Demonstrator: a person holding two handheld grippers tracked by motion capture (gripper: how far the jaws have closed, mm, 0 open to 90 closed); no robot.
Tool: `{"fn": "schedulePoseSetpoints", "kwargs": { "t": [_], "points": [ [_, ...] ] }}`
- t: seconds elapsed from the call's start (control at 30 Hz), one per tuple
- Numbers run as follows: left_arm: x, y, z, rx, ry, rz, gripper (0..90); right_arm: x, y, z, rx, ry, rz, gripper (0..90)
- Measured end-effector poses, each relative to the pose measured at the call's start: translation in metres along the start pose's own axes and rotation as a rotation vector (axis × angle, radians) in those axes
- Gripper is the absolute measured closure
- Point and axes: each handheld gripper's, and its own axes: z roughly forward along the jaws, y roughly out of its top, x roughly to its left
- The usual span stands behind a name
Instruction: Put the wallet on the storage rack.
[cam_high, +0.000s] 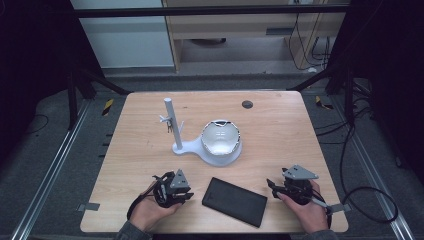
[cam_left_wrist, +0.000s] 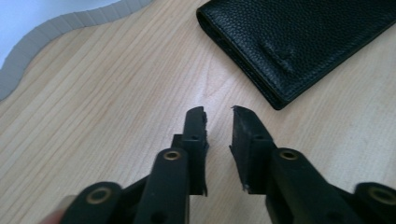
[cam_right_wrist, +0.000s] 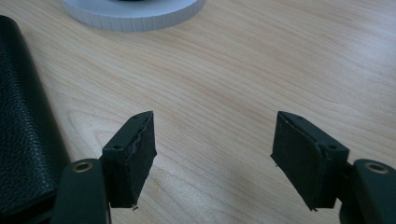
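Left hand-held gripper (cam_high: 186, 196): held at the near left of the tabletop (cam_high: 280, 125); in the left gripper view (cam_left_wrist: 219, 114) its jaws are seen slightly apart, a narrow gap between them, nothing gripped.
Right hand-held gripper (cam_high: 272, 186): held at the near right; in the right gripper view (cam_right_wrist: 212, 140) its jaws are spread wide over bare wood, nothing between them.
Black wallet (cam_high: 234, 201): one, laid flat between the two hand-held grippers, near the near edge; seen just right of the left jaws (cam_left_wrist: 299, 42) and at the left edge of the right gripper view (cam_right_wrist: 23, 135); touched by neither.
White stand (cam_high: 174, 127): one, an upright post on a flat white base, farther back at mid-table.
Bowl (cam_high: 220, 137): one, set on the stand's base, right of the post.
Dark round disc (cam_high: 247, 104): one, on the far part of the tabletop.
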Motion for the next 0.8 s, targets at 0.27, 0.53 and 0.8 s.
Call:
{"fn": "schedulePoseSetpoints", "kwargs": {
  "t": [0.27, 0.53, 0.8],
  "points": [
    [-0.004, 0.003, 0.005, 0.010, -0.051, 0.017, 87.6, 0.001, 0.001, 0.001, 0.000, 0.010, -0.010, 34.7],
    [-0.016, 0.009, 0.017, 0.083, -0.074, 0.044, 88.3, 0.002, 0.000, 0.001, 0.009, 0.014, -0.011, 35.0],
    [-0.021, 0.012, 0.023, 0.091, -0.086, 0.061, 88.0, 0.002, 0.000, 0.001, 0.009, 0.013, -0.017, 34.8]
  ]
}}
